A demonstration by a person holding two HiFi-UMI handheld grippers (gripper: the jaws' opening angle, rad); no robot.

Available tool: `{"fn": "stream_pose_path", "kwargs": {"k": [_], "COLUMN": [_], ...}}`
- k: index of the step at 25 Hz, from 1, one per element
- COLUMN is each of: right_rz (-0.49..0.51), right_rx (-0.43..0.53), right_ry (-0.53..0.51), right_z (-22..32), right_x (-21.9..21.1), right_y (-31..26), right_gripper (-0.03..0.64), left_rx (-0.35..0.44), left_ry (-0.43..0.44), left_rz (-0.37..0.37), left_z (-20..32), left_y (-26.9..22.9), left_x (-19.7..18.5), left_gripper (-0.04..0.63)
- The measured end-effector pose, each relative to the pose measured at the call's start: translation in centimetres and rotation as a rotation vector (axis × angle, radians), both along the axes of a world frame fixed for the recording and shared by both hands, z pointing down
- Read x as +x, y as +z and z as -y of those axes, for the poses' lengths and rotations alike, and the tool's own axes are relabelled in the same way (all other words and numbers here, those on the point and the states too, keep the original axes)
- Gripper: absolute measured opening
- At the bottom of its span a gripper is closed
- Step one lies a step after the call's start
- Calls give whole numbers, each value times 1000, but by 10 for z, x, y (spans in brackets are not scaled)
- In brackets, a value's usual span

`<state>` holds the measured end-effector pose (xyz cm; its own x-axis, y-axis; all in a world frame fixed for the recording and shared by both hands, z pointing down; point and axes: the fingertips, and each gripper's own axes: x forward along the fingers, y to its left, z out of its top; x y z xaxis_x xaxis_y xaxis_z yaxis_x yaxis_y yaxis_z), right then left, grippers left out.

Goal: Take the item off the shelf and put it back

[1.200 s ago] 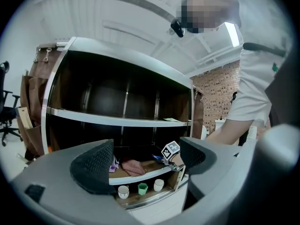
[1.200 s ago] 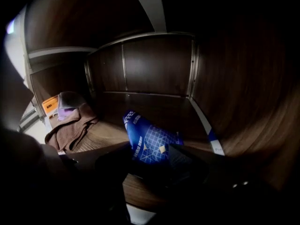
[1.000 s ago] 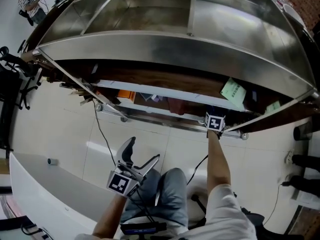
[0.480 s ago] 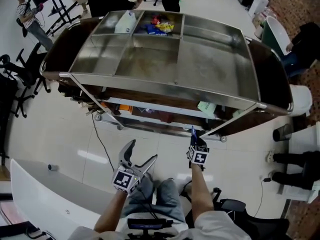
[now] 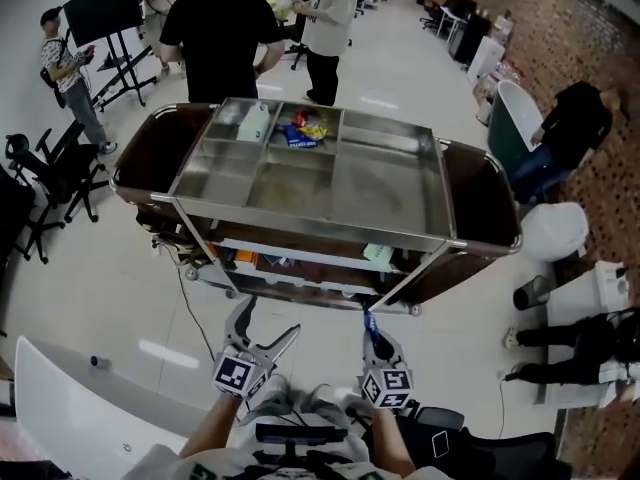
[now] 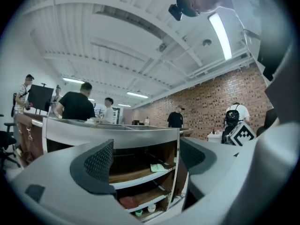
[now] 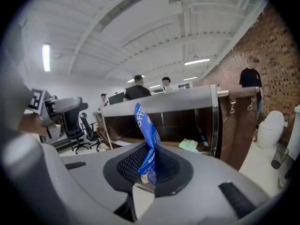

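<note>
The steel cart (image 5: 400,183) stands before you at 12 o'clock, its top divided into compartments. In the far ones lie a white bottle (image 5: 255,123) and some colourful packets (image 5: 306,128). At 7 o'clock your left gripper (image 5: 268,320) has its jaws spread, nothing between them. At 5 o'clock your right gripper (image 5: 378,353) pinches a blue packet (image 5: 371,326). A green paper (image 5: 378,253) lies on a lower shelf (image 5: 300,261).

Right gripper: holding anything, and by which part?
The right gripper, whose jaws have just been closing, pinches a blue packet by its lower end; the rest sticks up.
</note>
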<state>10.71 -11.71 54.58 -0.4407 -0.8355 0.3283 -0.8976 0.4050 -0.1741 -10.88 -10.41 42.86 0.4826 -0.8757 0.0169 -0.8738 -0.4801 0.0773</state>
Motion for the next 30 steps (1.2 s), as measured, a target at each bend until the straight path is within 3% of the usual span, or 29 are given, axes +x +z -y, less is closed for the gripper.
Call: {"fn": "stream_pose_path", "kwargs": {"k": [5,12,16,21,26,30], "right_rz": [82,45,37,14,-26,-129], "right_rx": [163,313,328,319,299,276], "right_ry": [-49,-36,-30,-22,-51,-90], "right_z": [-32,-47,-47,-45,-41,-27], "right_x": [-15,-14,-12,-10,-25,-43], "right_y": [-82,-125,-130,-120,-104,-74], "right_gripper": [54,54,55,54,52,52], "left_rx": [59,98,123,74,86,61], "left_ry": [-13,-31,-59,-104,-119,-138], "left_rz": [-64,-86,-120,-58,-103,-108], "left_z": [-18,-32,-30,-29,-34,-37], "left_y": [-34,-50,-58,-32,-46,-41], "left_x": [1,2,-9,-31,-35,-44], "left_gripper": [419,414,414,414,414,403]}}
